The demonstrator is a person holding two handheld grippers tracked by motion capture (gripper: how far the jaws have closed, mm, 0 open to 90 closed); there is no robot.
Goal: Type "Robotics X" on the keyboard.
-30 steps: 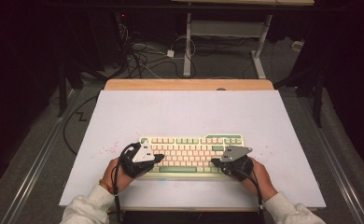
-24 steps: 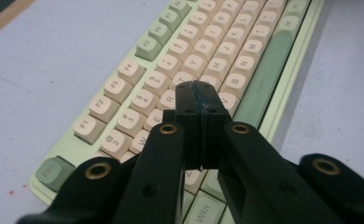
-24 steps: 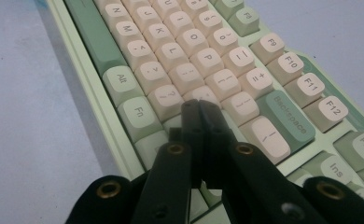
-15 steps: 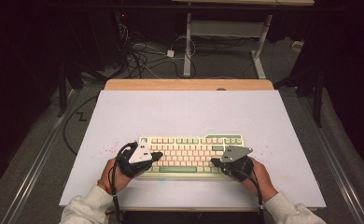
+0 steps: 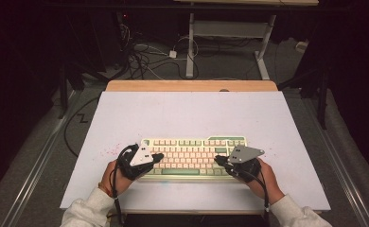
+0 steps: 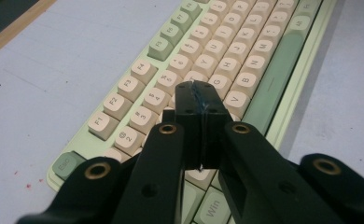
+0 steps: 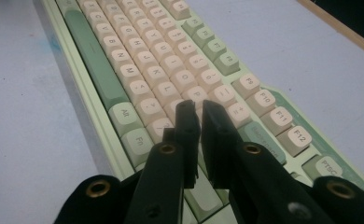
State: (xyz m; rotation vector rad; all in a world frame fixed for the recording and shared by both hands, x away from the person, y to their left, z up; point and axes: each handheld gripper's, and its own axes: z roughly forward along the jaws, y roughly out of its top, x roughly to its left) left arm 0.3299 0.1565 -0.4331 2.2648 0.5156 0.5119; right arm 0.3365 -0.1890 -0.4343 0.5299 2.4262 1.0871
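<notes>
A pale green keyboard with cream keys lies on the white table mat, near its front edge. My left gripper hovers over the keyboard's left end. In the left gripper view its jaws are pressed together above the letter keys of the keyboard, with nothing held. My right gripper is over the keyboard's right end. Its jaws have just been opening and show a narrow gap with nothing between them, above the keys of the keyboard.
A wooden table edge runs along the back of the mat. Behind it, tangled cables lie on the floor beside a white desk frame. Faint red specks mark the mat left of the keyboard.
</notes>
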